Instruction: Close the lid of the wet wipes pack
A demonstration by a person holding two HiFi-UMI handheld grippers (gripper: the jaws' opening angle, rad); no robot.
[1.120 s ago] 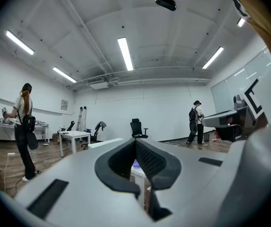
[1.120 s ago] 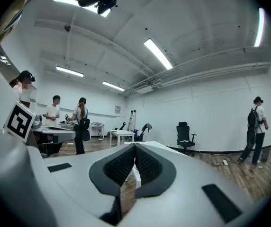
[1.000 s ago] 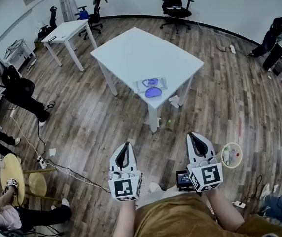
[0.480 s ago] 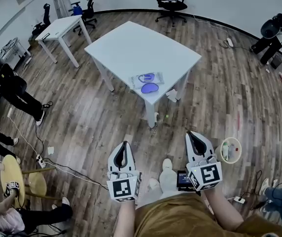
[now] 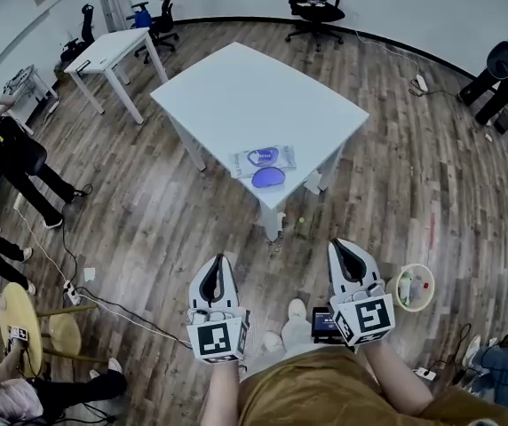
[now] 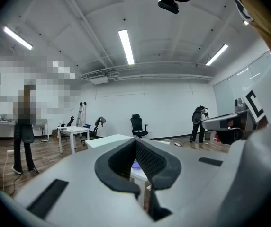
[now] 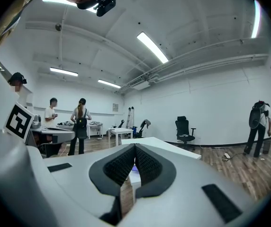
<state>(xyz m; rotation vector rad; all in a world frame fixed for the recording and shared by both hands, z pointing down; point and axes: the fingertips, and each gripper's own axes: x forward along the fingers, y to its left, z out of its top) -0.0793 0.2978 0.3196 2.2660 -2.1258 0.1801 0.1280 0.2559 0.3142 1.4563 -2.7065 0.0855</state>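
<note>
Straight ahead, well apart from both grippers, the wet wipes pack [image 5: 264,157] lies crosswise at the white table [image 5: 254,96] edge, its purple lid [image 5: 269,177] flipped open. The left gripper [image 5: 219,263] and right gripper [image 5: 339,247] are pinched together, empty, about equally far.

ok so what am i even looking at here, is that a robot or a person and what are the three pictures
No robot: a person holds a hand-held gripper in each hand. The head view looks down from a camera on their head, showing the left hand-held gripper and right hand-held gripper. The other two cameras ride one on each, looking along its jaws; both pairs are shut, holding nothing. Ahead, on the white table, lies the wet wipes pack, its purple lid open.
</note>
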